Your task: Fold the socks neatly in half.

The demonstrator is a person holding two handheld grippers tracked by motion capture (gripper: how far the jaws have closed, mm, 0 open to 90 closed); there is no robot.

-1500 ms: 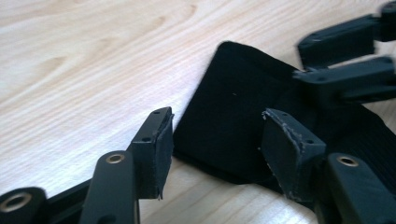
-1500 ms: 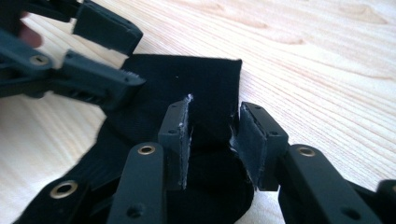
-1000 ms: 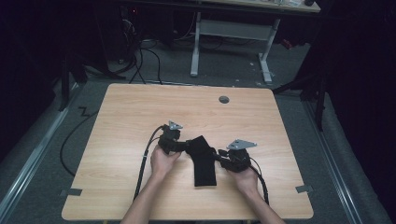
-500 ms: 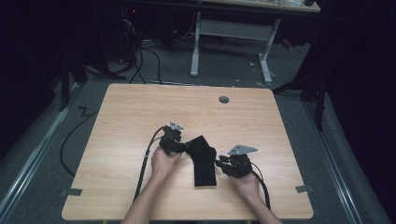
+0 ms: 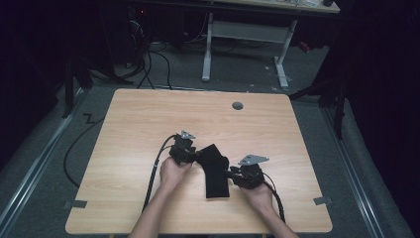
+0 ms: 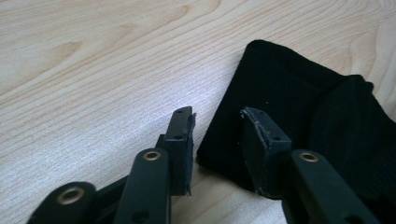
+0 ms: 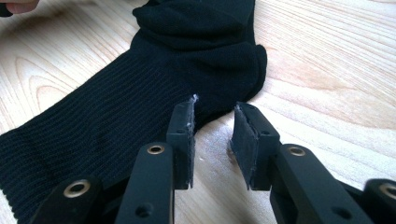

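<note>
One limp, light sock (image 5: pixel 214 168) lay on the worktop (image 5: pixel 148 119). My left claw (image 6: pixel 217 135), just closing, straddled its toe edge unpinched. My right claw (image 7: pixel 212 137) gaped at the heel, the better hold.

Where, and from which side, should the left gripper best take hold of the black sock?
Probably its near corner edge, approached low from the bare wood: the sock lies flat on the table, and the left gripper, jaws just narrowing, already straddles that thin edge without pinching.

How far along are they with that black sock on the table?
Done: the black sock already lies bent over on the wooden table. In hand: the left tongs have just been closing at its edge, pads not yet pressing; the right tongs sit open beside its heel. Left: gripping and finishing the fold, probably.
</note>
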